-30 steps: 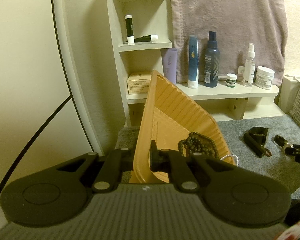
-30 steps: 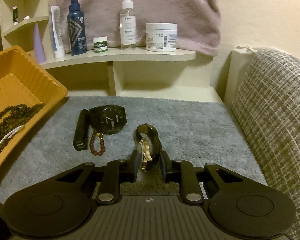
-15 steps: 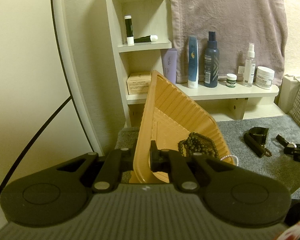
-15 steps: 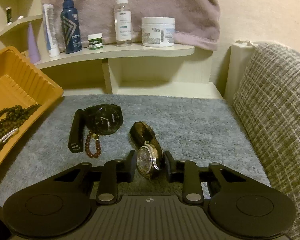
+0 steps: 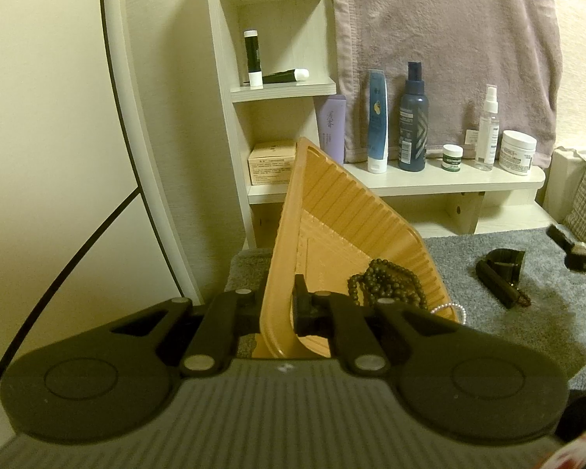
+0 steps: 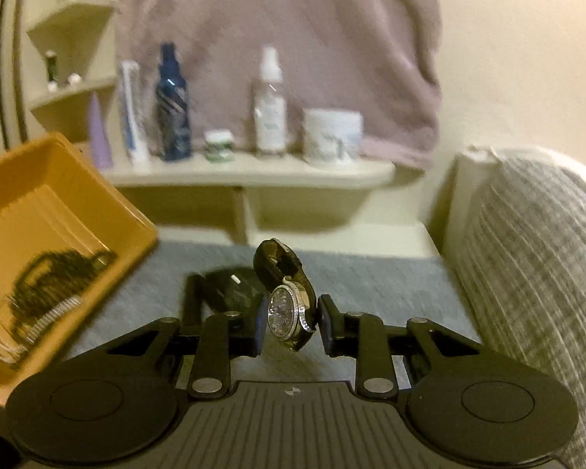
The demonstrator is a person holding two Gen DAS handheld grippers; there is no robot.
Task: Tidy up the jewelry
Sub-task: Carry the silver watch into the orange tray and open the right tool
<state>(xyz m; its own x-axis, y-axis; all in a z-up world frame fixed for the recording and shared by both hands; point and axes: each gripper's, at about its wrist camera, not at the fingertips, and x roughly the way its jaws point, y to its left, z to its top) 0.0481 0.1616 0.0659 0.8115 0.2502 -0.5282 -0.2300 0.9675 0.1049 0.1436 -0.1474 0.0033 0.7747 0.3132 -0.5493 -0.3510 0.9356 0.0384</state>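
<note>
The right tongs (image 6: pixel 291 322) grip a jewelled wristwatch (image 6: pixel 289 314) by its case, strap end rising away from the camera, lifted above the grey mat (image 6: pixel 371 273). The orange tray (image 6: pixel 58 203), the likely destination, lies to the watch's left, tilted with its open side toward it. The left tongs (image 5: pixel 279 306) are closed on that tray's near rim, propping it up; dark beads (image 5: pixel 386 283) and a pearl strand (image 5: pixel 449 308) sit at its low corner. A black watch (image 6: pixel 230 287) lies on the mat between tray and held watch.

A grey carpeted surface (image 5: pixel 547 336) carries a black watch (image 5: pixel 502 269); the orange tray (image 5: pixel 293 211) stands tilted on it.
</note>
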